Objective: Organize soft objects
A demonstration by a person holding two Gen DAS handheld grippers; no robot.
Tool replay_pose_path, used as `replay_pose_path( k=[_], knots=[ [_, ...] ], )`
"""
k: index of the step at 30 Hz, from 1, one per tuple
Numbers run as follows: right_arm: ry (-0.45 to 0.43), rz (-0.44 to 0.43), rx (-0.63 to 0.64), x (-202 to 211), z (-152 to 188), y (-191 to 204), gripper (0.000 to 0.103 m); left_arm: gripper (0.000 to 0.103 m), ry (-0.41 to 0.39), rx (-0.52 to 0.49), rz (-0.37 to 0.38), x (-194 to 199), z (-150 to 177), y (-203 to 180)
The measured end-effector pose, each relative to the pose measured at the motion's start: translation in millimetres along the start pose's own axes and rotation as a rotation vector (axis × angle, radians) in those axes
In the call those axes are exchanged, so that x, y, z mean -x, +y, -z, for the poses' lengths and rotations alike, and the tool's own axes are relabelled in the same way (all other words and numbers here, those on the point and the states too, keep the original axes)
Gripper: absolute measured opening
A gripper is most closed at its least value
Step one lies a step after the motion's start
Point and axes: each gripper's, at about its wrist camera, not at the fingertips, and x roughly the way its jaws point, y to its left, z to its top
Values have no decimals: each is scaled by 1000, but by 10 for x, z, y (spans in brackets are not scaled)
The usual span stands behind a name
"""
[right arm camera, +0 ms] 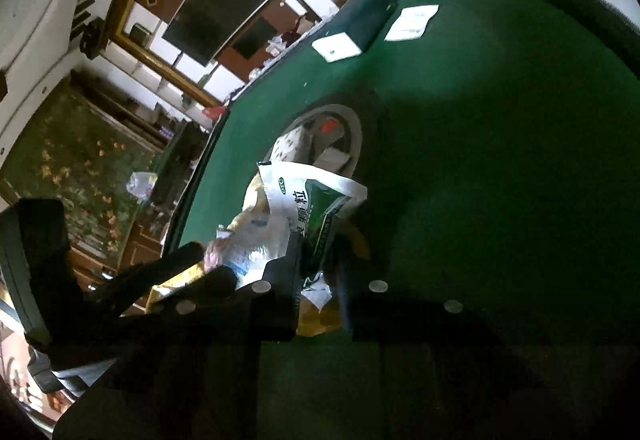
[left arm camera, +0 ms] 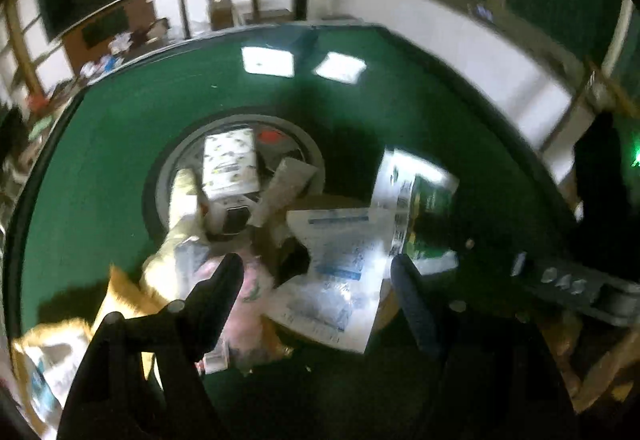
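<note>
A heap of soft packets lies on the green table [left arm camera: 100, 160]. It includes a white-and-blue packet [left arm camera: 340, 268], a pink packet [left arm camera: 250, 282], gold packets [left arm camera: 120, 292] and a green-and-white packet [left arm camera: 428, 192]. My left gripper [left arm camera: 316, 274] hovers open over the heap, one finger above the pink packet and the other at the white-and-blue packet's right edge. In the right wrist view my right gripper [right arm camera: 319, 256] is shut on the lower end of the green-and-white packet [right arm camera: 312, 200], which stands up between its fingers. Its grey body [left arm camera: 572, 286] shows at the right of the left wrist view.
Behind the heap, a round recess [left arm camera: 160, 168] in the table's middle holds a patterned box [left arm camera: 230, 160], a pale tube [left arm camera: 284, 184] and a red button [left arm camera: 268, 137]. Two white squares [left arm camera: 268, 60] lie on the far felt. A wooden chair [left arm camera: 600, 372] stands at the near right.
</note>
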Motion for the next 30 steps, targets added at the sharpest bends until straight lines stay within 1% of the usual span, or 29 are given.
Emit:
replay_pose_path(
  k=[2,3,4,5,6,8,10,12,15,17,20,22,23,26,27,29,30],
  knots=[
    [1,-6,-25,16,-12,-52,15,68,26,-23,-5,-80,-16,-46],
    [8,-17,-35,14,-17,-74,15,61,31,-37,-16,-101,-19,-68],
    [14,-27,-42,14,-15,-85,15,51,43,-41,-3,-127,-20,-81],
    [14,-27,-46,15,-12,-92,15,46,62,-37,22,-154,-23,-84],
    [15,-26,-47,7,-13,-98,15,45,75,-38,31,-179,-25,-98],
    [13,-27,-55,11,-17,-117,15,39,69,-62,16,-189,-26,-130],
    [12,-27,-54,17,-12,-118,15,30,67,-35,28,-171,-10,-97],
    [6,-31,-43,15,-17,-106,15,26,61,-9,47,-128,17,-65],
    [1,-36,-33,-12,-20,-116,15,24,27,38,87,0,73,-24],
    [-16,-41,-26,2,-27,-105,13,23,0,73,97,128,126,2],
    [-55,-50,9,60,-20,-44,12,23,-68,135,139,437,259,71],
    [-86,-48,40,129,3,16,12,23,-118,164,148,687,432,130],
    [-98,-47,66,161,22,71,12,23,-143,179,141,801,537,167],
    [-115,-100,149,241,102,265,12,23,-182,266,134,1108,911,406],
    [-119,-117,179,266,139,343,12,23,-204,301,107,1243,1076,523],
    [-83,-205,221,329,254,550,12,23,-237,358,40,1494,1412,752],
    [-64,-247,243,361,330,667,12,23,-242,385,16,1566,1536,850]
  ],
)
